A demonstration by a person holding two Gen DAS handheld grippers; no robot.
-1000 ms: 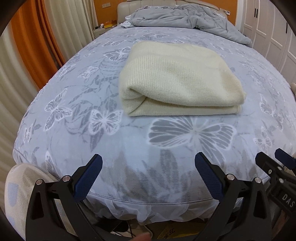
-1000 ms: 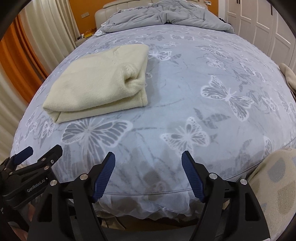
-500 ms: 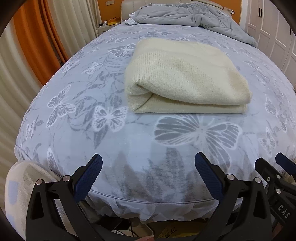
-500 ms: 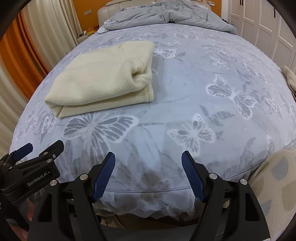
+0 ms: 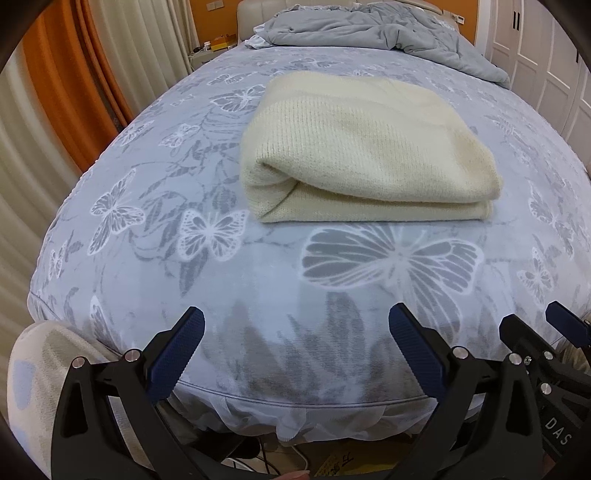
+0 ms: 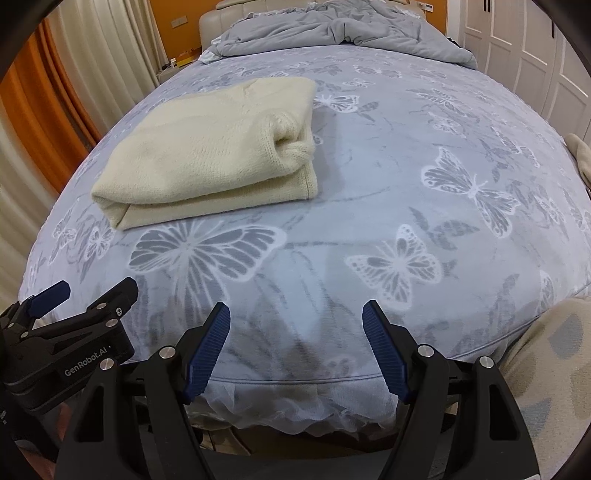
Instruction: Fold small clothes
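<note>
A cream knitted garment (image 5: pixel 365 151) lies folded into a thick rectangle on the bed, its fold edges facing me; it also shows in the right wrist view (image 6: pixel 218 155), left of centre. My left gripper (image 5: pixel 295 347) is open and empty, over the bed's near edge, well short of the garment. My right gripper (image 6: pixel 295 343) is open and empty, also at the near edge, to the right of the garment. Each gripper shows in the other's view: the right gripper (image 5: pixel 550 339) and the left gripper (image 6: pixel 74 310).
The bed (image 5: pixel 184 288) has a blue-grey butterfly-print cover. A crumpled grey duvet (image 5: pixel 369 26) lies at the headboard end. Orange and cream curtains (image 5: pixel 74 92) hang on the left, white wardrobe doors (image 6: pixel 535 48) on the right. Patterned trouser legs (image 6: pixel 554 369) flank the grippers.
Both grippers have moved forward toward the bed, so the folded garment appears larger and lower in both views. The garment itself has not moved. Both grippers stay open.
</note>
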